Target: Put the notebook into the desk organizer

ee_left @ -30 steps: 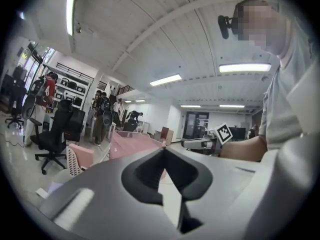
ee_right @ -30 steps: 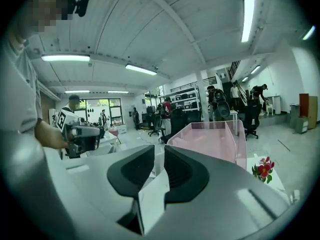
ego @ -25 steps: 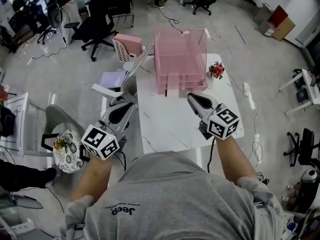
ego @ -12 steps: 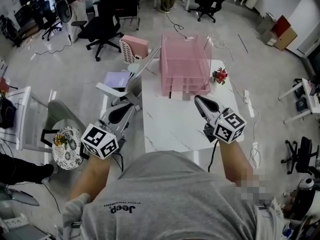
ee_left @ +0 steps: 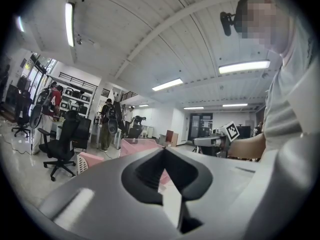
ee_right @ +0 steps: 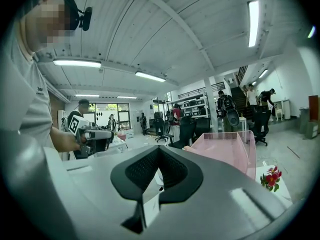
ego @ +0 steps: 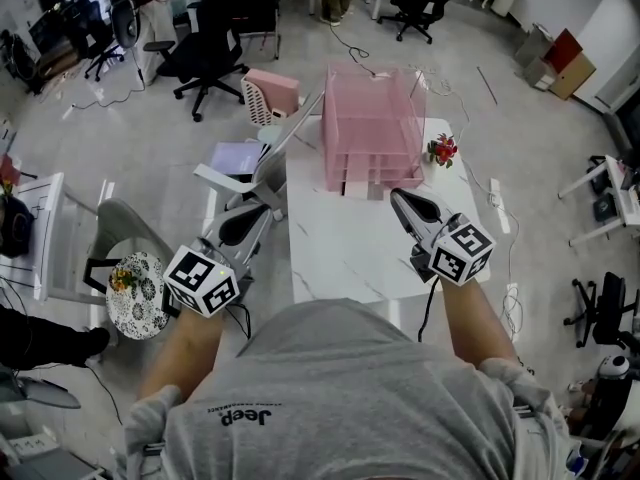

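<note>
The pink see-through desk organizer [ego: 370, 128] stands at the far end of the white table [ego: 340, 253]; it also shows in the left gripper view [ee_left: 137, 146] and the right gripper view [ee_right: 225, 151]. A pale lilac notebook [ego: 232, 156] lies off the table's left side, on a seat beside it. My left gripper [ego: 262, 209] hovers left of the table edge, near the notebook, jaws together and empty [ee_left: 164, 150]. My right gripper [ego: 394, 195] hangs over the table's right half, short of the organizer, shut and empty [ee_right: 159, 149].
A small pot of red flowers [ego: 440, 150] stands right of the organizer. A grey chair [ego: 255, 173] stands against the table's left edge. A round floral stool [ego: 135, 293] is at my left. A pink-and-white basket [ego: 268, 93] and black office chairs [ego: 215, 38] stand beyond.
The head view has shifted a little, so the table and organizer sit slightly further right. Both grippers hold nearly the same places and stay shut.
</note>
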A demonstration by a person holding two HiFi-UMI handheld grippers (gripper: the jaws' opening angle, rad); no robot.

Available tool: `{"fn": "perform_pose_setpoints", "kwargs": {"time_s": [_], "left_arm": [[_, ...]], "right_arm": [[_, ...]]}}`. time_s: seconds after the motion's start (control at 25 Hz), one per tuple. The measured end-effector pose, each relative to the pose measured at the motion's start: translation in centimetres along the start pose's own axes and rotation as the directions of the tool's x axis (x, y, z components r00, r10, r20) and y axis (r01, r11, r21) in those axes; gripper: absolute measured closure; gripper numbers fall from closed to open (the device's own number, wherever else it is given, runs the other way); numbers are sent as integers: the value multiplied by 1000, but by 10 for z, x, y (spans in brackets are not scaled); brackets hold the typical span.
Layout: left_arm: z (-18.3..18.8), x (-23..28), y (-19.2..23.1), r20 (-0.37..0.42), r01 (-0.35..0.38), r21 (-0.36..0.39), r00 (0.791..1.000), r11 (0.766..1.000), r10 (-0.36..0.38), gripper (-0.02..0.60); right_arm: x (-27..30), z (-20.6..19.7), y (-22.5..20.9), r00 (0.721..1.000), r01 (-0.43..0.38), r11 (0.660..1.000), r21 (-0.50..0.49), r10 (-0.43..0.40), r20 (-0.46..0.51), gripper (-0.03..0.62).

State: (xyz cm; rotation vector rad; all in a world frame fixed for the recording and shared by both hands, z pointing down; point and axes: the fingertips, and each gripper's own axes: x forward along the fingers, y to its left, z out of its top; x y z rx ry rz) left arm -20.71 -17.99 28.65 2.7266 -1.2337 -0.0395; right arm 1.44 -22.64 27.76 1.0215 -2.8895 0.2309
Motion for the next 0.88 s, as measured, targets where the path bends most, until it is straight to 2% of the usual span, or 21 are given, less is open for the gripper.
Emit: {"fn": "perform_pose_setpoints", "kwargs": {"time_s": [0.88], "left_arm": [[3, -2, -2, 13, -2, -10, 1000, 1000, 2, 523]], "right_arm": [[-1, 2, 1, 1000, 3, 1000, -20, -3, -12, 594]]}}
